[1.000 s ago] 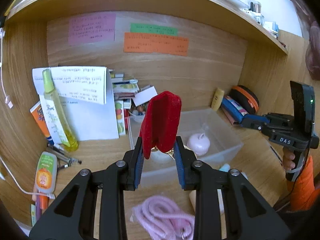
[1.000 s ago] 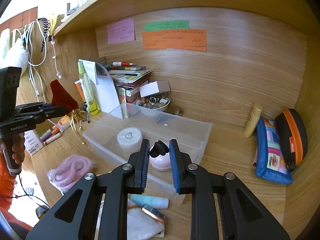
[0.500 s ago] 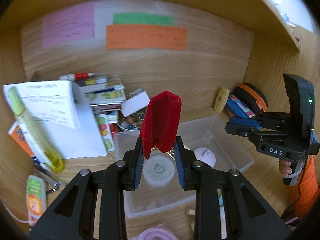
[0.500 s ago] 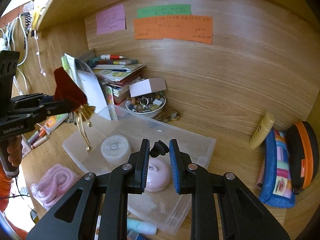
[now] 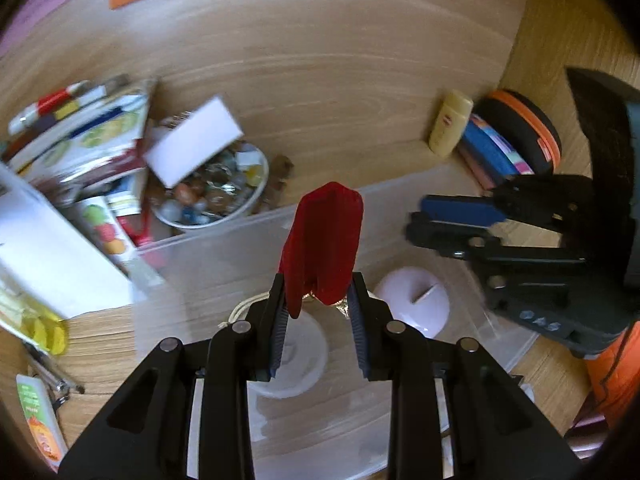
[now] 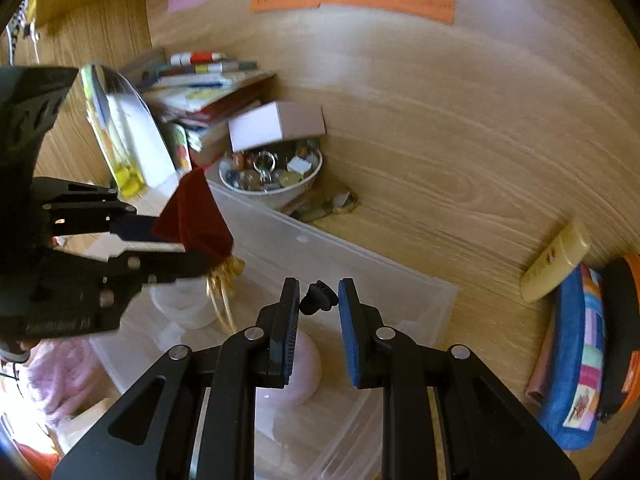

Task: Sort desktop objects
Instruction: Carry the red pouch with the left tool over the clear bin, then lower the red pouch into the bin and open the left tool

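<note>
My left gripper (image 5: 318, 300) is shut on a red velvet pouch (image 5: 322, 248) whose gold cords (image 6: 222, 300) dangle below it. It hangs over the clear plastic bin (image 5: 224, 236), above a white round tub (image 5: 298, 354). In the right wrist view the same left gripper (image 6: 200, 252) and red pouch (image 6: 192, 216) show at left. My right gripper (image 6: 319, 300) is shut on a small black clip (image 6: 318, 298), held over the clear bin (image 6: 360, 256) above a pink round case (image 6: 308, 364). In the left wrist view that pink case (image 5: 414, 300) lies beside the tub, with the right gripper (image 5: 424, 220) hovering at right.
A bowl of trinkets (image 6: 272, 176) with a white box (image 6: 276, 126) on it stands behind the bin, beside stacked books (image 6: 204, 96). A yellow tube (image 6: 556, 264), a blue pouch (image 6: 576, 360) and an orange-trimmed black case (image 6: 620, 328) lie right. A pink cord bundle (image 6: 68, 372) lies left.
Both grippers have moved forward and down, over the clear bin, and tilted more downward. The pouch and the black clip stay gripped; the tub and pink case now lie right beneath them.
</note>
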The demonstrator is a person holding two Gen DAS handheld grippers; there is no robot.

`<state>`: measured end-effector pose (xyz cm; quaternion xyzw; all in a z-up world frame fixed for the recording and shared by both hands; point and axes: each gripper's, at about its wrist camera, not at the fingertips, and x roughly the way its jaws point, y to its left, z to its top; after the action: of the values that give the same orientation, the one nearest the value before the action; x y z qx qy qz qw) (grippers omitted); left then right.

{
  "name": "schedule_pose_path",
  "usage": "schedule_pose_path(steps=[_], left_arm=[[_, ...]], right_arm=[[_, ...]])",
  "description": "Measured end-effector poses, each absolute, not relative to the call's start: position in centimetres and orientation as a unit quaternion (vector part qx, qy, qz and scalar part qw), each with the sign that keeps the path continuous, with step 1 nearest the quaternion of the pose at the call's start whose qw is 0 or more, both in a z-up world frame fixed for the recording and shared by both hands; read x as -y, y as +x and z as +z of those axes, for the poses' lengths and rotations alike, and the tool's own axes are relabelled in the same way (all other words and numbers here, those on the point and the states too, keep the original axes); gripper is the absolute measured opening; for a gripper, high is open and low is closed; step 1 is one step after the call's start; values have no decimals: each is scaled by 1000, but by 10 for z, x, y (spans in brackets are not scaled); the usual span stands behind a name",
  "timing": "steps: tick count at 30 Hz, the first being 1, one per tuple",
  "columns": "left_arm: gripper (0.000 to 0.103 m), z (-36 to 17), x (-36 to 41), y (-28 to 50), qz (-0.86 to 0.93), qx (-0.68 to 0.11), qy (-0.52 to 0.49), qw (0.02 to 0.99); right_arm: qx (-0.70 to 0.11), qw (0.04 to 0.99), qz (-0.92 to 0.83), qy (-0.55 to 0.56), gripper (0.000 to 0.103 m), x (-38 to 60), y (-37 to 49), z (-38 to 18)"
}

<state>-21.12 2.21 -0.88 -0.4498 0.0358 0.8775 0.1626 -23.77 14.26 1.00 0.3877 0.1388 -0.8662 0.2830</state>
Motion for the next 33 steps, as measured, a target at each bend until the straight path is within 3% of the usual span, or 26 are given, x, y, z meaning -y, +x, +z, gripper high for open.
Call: schedule_pose_path(steps=[6,12,14,20,23,26,30,33], left_arm=[[29,-18,-27,-218,872,-51,-462,151],[47,-23,-17,-221,864,-40,-479,151],[60,-24,-14,-220,860,-37,-485,157],[63,-22,-13,-217,863,-45,-478,155],[68,-21,-14,-216,867,-48,-472,151],[68,-12,-13,-210,877,-59,-454,147],[74,2,-10,-200,886,-63,-435,144],[74,17,-7,-187,902,-77,-404,130]], right_arm=[[-188,263,-852,412,18,-132,-246,-6],[-227,259,-835,429,18,-122,-249,-15],[-242,254,-830,433,18,-119,-248,-18],[-273,231,-831,426,20,-113,-245,-21],[-280,219,-837,416,31,-113,-242,-20],[-269,212,-851,398,59,-117,-239,-12],[-244,218,-868,373,64,-123,-229,5],[-235,211,-879,356,77,-128,-217,20]])
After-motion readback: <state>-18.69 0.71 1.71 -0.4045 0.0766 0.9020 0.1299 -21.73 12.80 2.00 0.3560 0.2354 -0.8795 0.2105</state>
